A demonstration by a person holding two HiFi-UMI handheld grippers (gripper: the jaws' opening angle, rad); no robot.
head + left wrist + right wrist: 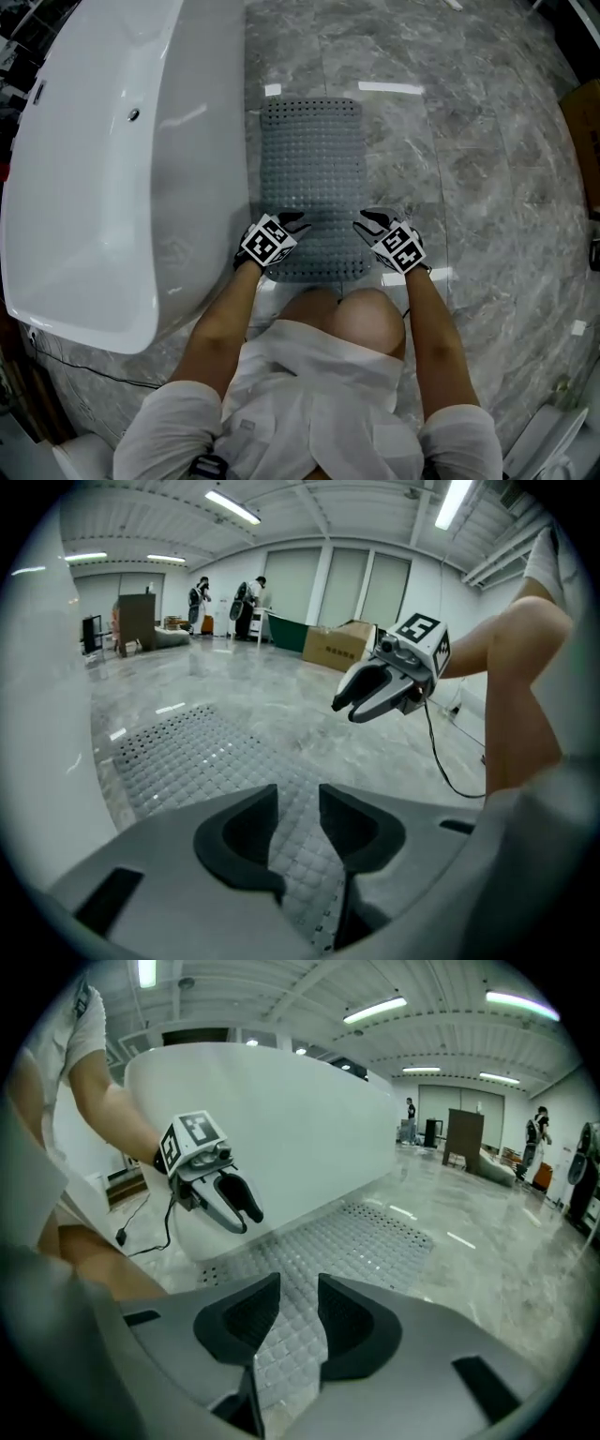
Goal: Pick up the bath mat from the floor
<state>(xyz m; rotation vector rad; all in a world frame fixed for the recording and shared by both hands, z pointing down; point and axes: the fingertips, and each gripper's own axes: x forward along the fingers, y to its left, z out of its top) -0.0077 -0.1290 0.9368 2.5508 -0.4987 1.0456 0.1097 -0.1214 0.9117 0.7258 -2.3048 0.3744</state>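
A grey bath mat [311, 178] with a studded, holed surface lies flat on the marble floor beside a white bathtub [103, 169]. Both grippers hover over its near end. My left gripper [296, 223] is above the near left corner, my right gripper [367, 221] above the near right corner. In the left gripper view the left gripper [298, 803] is open, and the mat [187, 752] shows through the gap, untouched by the pads. In the right gripper view the right gripper [299, 1293] is likewise open over the mat [347, 1241], gripping nothing.
The bathtub wall [281, 1119] runs close along the mat's left side. The person's knee [370, 319] is just behind the mat's near edge. A black cable [450, 761] trails on the floor. Cardboard boxes [337, 647] and people [248, 607] stand far off.
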